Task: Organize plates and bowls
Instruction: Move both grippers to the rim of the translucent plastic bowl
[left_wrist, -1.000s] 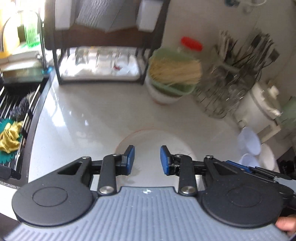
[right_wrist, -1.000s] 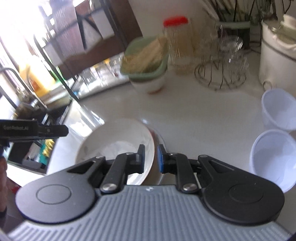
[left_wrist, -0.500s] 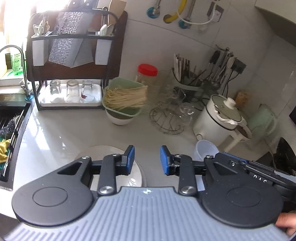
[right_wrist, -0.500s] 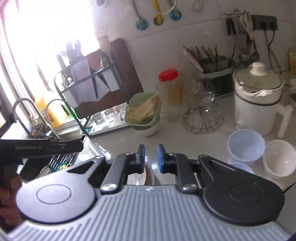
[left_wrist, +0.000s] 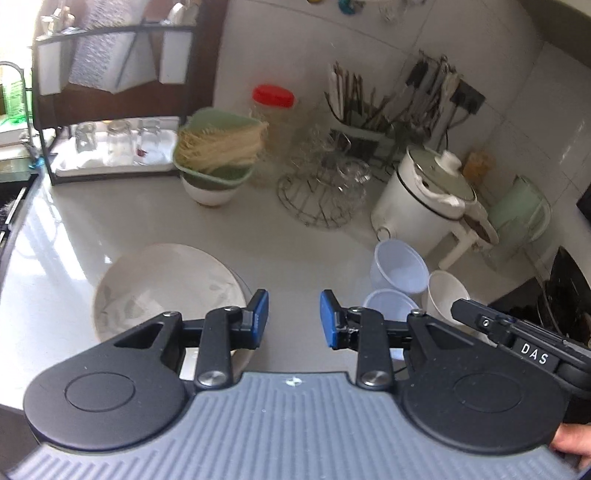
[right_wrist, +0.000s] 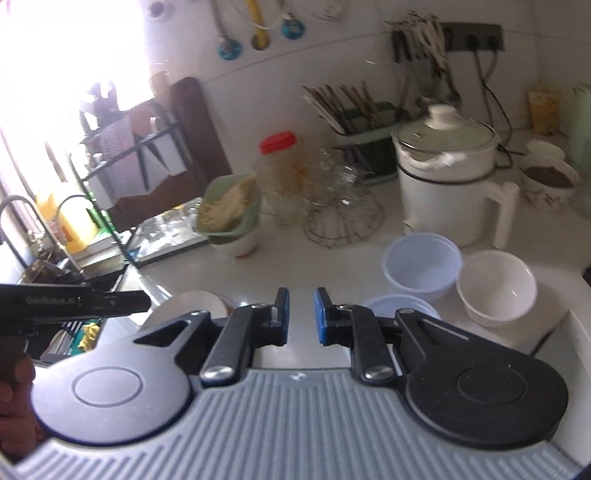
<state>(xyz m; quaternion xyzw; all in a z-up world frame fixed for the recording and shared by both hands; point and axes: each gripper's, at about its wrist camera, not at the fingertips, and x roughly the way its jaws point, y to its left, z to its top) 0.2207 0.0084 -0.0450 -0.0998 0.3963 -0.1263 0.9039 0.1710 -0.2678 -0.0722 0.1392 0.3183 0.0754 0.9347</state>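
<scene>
Crowding the counter (left_wrist: 288, 236): plate (left_wrist: 166, 280), bowls (right_wrist: 495, 286); left gripper (left_wrist: 294, 317) and right gripper (right_wrist: 301, 317) parted, empty.

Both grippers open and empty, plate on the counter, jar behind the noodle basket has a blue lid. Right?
The lid is wrong. The jar has a red lid, clear in the left wrist view. The rest holds: left gripper and right gripper open and empty, plate on the counter.

A pale glossy countertop (left_wrist: 110, 221) fills the middle. At ten o'clock, a dark metal rack (left_wrist: 110, 92) stands against the white tiled wall (left_wrist: 517, 122). Strong daylight floods in from a window (right_wrist: 55, 55) at eleven o'clock, above the sink faucet (right_wrist: 14, 206).
</scene>
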